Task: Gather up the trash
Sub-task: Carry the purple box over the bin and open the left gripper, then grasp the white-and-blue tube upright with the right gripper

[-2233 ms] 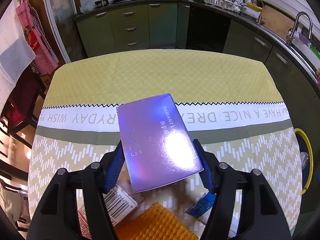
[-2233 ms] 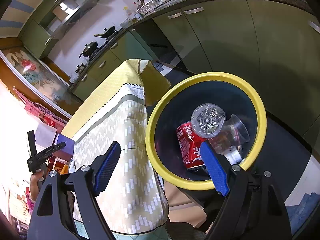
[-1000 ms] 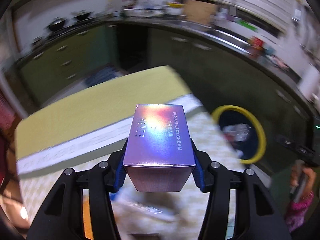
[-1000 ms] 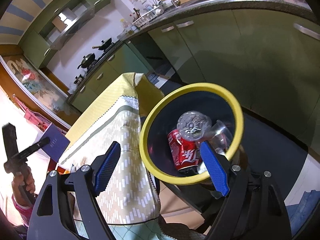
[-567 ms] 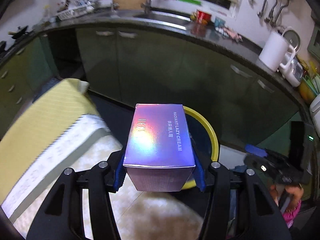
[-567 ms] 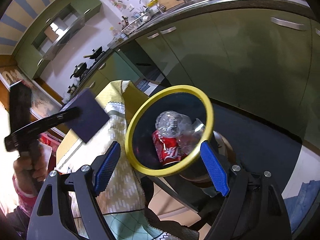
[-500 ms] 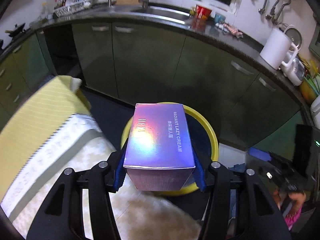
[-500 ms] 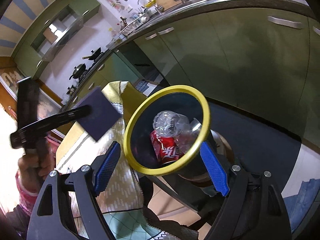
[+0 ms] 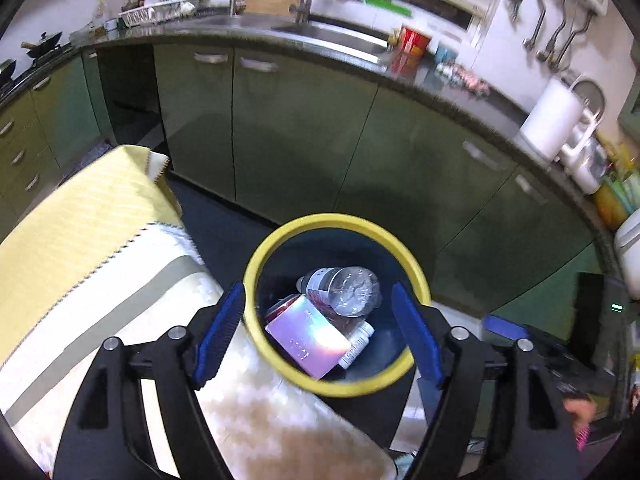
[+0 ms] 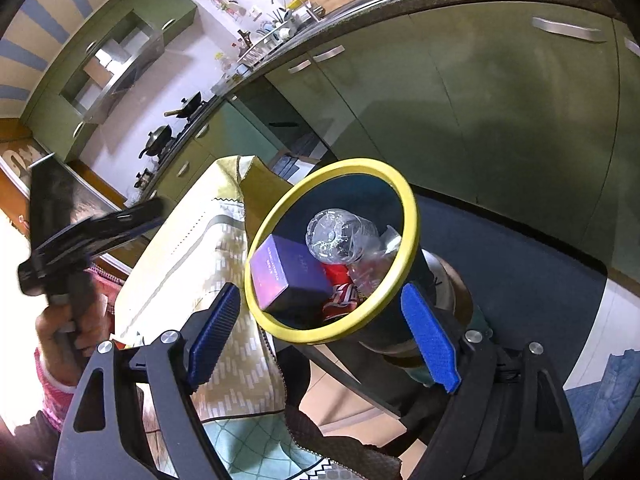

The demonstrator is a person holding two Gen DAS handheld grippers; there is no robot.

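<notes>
A dark trash bin with a yellow rim (image 9: pixel 336 220) stands on the floor beside the table. Inside it lie a shiny purple box (image 9: pixel 308 334), a clear plastic bottle (image 9: pixel 344 290), a small white bottle (image 9: pixel 356 344) and a red can (image 10: pixel 340 298). My left gripper (image 9: pixel 317 291) hangs above the bin; its jaws are opening and nothing is between them. In the right wrist view the purple box (image 10: pixel 288 276) leans inside the rim (image 10: pixel 408 208). My right gripper (image 10: pixel 320 292) is open and empty, just above and in front of the bin. The left gripper (image 10: pixel 152 210) shows blurred at the left.
A table under a yellow patterned cloth (image 9: pixel 80 240) borders the bin on the left. Green cabinets (image 9: pixel 300 140) and a counter with a sink and a white kettle (image 9: pixel 552 124) curve behind it. A dark mat (image 10: pixel 520 260) covers the floor.
My left gripper swung from over the table to above the bin, then its jaws spread and the purple box dropped into the bin. My right gripper barely moved.
</notes>
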